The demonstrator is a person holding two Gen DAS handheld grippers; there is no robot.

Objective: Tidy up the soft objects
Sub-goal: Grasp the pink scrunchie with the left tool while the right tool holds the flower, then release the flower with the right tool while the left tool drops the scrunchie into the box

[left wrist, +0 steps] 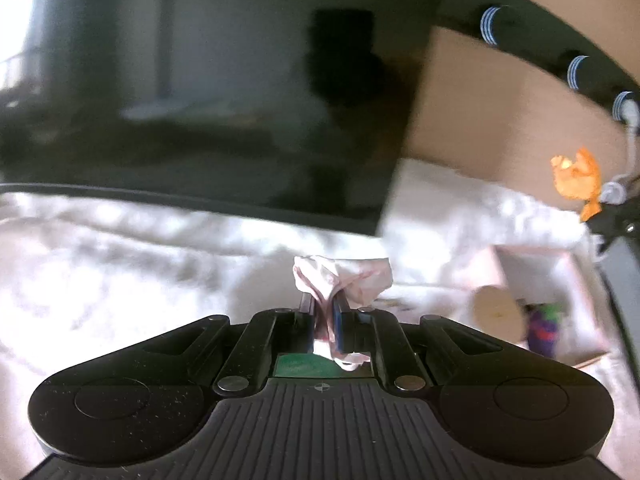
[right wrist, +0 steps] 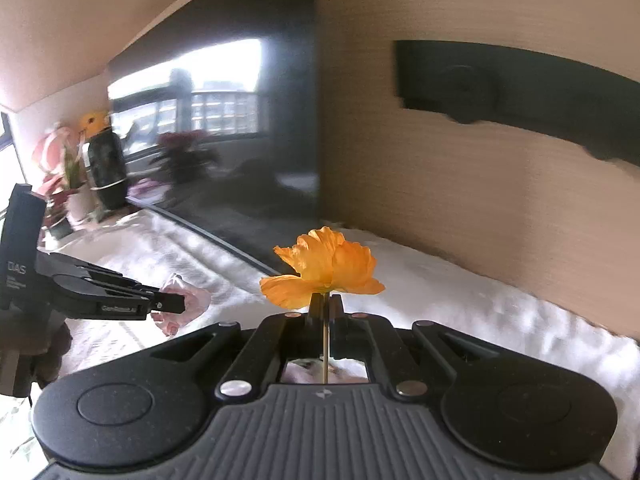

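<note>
Petals of the orange flower [right wrist: 326, 266] spread crinkled above the right gripper [right wrist: 326, 304] clamping its stem; left gripper [left wrist: 326, 308] pinches crumpled pink cloth [left wrist: 344, 278] beside the flower.

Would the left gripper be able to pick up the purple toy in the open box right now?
Probably not yet: the left gripper is shut on a pink flower, so it has no free grip, though the purple toy lies uncovered in the box.
</note>
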